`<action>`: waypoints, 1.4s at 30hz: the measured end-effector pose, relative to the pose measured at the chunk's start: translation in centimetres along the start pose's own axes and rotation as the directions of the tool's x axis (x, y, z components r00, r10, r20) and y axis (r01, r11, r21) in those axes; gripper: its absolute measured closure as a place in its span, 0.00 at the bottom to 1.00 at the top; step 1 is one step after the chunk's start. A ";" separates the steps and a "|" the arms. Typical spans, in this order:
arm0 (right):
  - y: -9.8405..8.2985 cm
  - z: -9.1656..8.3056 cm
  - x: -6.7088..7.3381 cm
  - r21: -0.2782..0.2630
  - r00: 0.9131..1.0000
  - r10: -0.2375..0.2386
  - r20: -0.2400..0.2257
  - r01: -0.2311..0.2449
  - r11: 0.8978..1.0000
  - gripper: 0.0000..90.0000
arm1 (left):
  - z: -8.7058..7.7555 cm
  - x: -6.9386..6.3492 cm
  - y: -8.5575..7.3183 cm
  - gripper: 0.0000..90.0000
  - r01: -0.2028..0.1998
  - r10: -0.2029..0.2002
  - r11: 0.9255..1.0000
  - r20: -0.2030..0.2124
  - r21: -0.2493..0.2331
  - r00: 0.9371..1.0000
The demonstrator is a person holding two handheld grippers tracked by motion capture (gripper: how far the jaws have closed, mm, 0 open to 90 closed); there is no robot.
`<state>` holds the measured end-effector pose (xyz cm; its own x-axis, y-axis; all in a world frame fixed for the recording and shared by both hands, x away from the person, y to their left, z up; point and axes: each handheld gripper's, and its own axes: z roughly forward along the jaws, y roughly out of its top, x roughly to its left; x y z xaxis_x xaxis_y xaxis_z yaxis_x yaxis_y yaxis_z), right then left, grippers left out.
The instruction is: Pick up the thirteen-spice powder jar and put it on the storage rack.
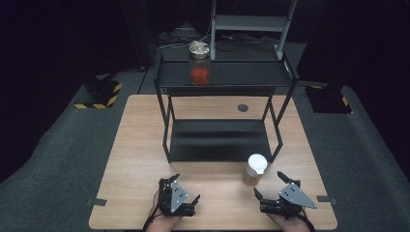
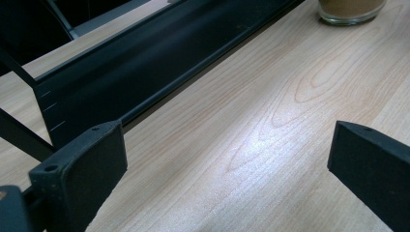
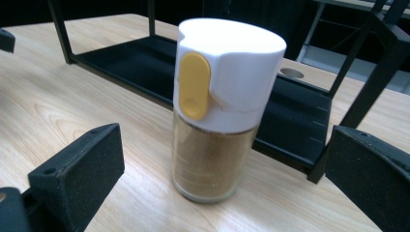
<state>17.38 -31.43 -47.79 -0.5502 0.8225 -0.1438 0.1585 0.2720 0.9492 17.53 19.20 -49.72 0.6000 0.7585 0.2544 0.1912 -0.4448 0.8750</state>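
- Right tongs point(image 1: 271, 186) gape wide, empty, just short of the spice jar point(image 1: 254, 169) at their 11 o'clock.
- Left tongs point(image 1: 184, 189) spread apart, empty, over the table point(image 1: 140, 159).

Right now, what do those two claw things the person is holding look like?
Both are black. The left gripper and right gripper each carry a grey three-cornered plate with small dark dots on top. Each has two flat, blocky black jaws, with a small round hole near the base. Dark cables or straps trail back by the wrists.
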 end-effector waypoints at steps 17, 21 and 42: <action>0.6 2.4 0.0 -0.014 0.999 0.054 0.004 -0.054 0.998 0.00 | 0.0 0.1 0.0 0.01 -0.002 0.003 1.000 0.008 -0.002 1.000; 0.5 3.0 0.0 -0.013 0.997 0.078 0.003 -0.078 0.997 0.00 | -0.1 0.1 -0.1 0.01 -0.005 0.005 1.000 0.010 -0.004 1.000; -1.2 5.2 -0.4 -0.057 0.988 0.155 -0.019 -0.156 0.986 0.19 | -0.2 0.3 -0.3 0.01 -0.001 0.001 1.000 0.018 -0.016 1.000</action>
<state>21.71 -29.50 -50.30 -0.5345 0.8451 0.0101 0.1954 0.1119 0.9743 17.53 19.63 -49.82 0.6139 0.7494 0.2481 0.1782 -0.4377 0.8813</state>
